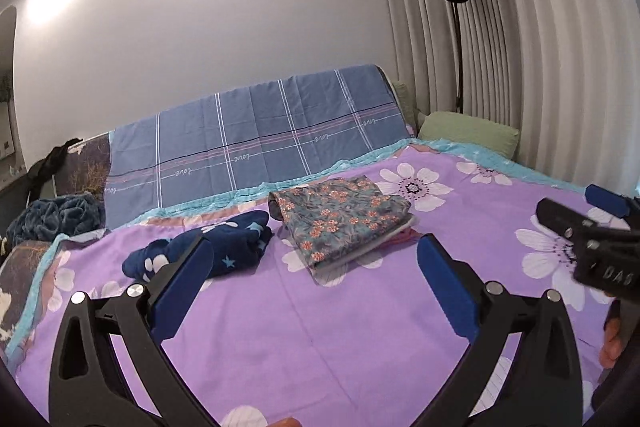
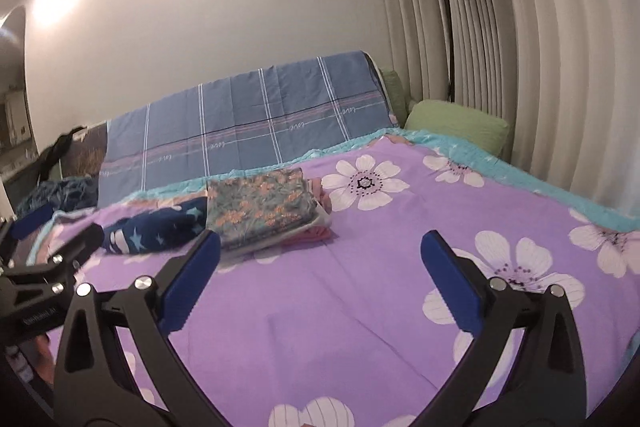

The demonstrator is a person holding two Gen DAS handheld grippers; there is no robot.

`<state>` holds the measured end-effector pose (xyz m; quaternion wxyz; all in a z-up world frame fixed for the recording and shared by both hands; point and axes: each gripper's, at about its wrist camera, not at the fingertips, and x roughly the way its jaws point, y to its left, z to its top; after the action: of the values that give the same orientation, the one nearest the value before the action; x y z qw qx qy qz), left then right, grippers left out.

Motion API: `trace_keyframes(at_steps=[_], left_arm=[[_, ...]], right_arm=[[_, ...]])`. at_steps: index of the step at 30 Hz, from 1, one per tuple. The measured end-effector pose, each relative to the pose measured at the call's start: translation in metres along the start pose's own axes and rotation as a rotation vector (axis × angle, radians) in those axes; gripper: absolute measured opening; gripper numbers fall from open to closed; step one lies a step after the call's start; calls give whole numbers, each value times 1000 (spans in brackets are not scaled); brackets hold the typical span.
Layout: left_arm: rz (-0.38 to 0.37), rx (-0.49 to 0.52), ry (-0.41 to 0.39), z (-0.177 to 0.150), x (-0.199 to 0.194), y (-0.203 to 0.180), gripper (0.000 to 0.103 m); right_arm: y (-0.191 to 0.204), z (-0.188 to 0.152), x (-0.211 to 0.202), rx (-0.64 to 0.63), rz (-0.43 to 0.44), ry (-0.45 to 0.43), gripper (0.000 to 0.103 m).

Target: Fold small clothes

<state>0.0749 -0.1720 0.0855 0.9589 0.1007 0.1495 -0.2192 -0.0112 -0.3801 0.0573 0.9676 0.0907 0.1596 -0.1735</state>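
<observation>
**On the purple bedspread: one stack folded, one garment still bunched**

Toward the far side of the bedspread (image 1: 320, 315) a floral garment (image 1: 340, 215) lies folded flat on top of a small neat stack, with pink cloth peeking out beneath it. Just beside it, to its left, a navy star-print garment (image 1: 204, 247) sits crumpled in a heap. By that showing, part of the folding looks done and the navy piece is probably what is left.

Both tools hover over bare bedspread, nearer the viewer than the clothes. The left gripper (image 1: 316, 267) has its jaws spread wide, holding nothing; the navy heap lies just past its left finger. The right gripper (image 2: 320, 259) is likewise spread and empty, apart from both garments.
</observation>
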Motion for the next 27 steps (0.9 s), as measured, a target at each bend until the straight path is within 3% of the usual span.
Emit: trace_keyframes(at_steps=[6, 20, 27], left_arm=[[4, -40, 3, -14, -28, 9, 102], [20, -42, -4, -26, -41, 15, 102], [-24, -39, 34, -30, -38, 7, 102]], right_arm=[[13, -11, -25, -34, -18, -3, 101], [17, -18, -42, -16, 13, -36, 101], [22, -19, -40, -50, 6, -30, 101]])
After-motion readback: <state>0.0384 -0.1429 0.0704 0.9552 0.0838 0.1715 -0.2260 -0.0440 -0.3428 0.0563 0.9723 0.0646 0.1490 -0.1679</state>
